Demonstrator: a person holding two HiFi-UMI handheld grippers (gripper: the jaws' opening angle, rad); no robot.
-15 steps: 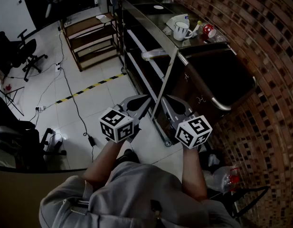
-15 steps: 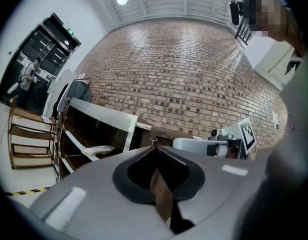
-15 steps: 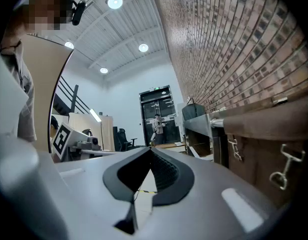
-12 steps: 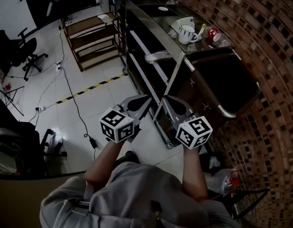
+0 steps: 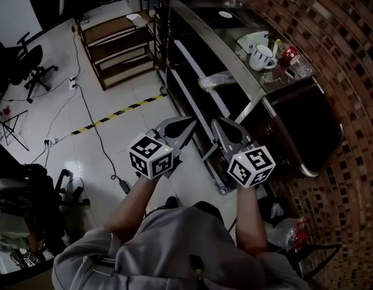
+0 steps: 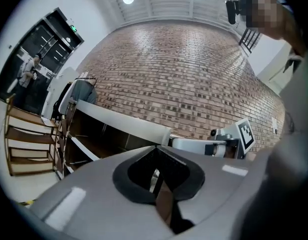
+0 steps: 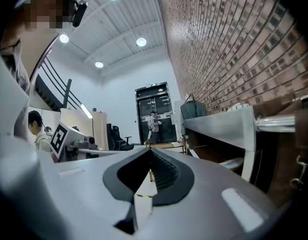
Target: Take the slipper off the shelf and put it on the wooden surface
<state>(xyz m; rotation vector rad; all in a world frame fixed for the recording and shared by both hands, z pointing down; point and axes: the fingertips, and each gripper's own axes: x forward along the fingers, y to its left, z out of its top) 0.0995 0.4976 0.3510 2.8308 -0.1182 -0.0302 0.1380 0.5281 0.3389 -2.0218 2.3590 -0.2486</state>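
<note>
Brick wall (image 5: 349, 53) behind metal shelf rack (image 5: 225, 58); tiled floor (image 5: 53, 113), wooden stand (image 5: 113, 47).

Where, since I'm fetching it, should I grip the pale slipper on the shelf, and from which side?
Probably the slipper's end poking out from under the shelf top, approached from the floor side: it lies flat, pointing outward, suiting a level approach.

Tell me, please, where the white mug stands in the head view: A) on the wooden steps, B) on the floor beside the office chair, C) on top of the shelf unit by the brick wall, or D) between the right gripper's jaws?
C: the white mug stands on the top surface of the shelf unit, close to the brick wall.
</note>
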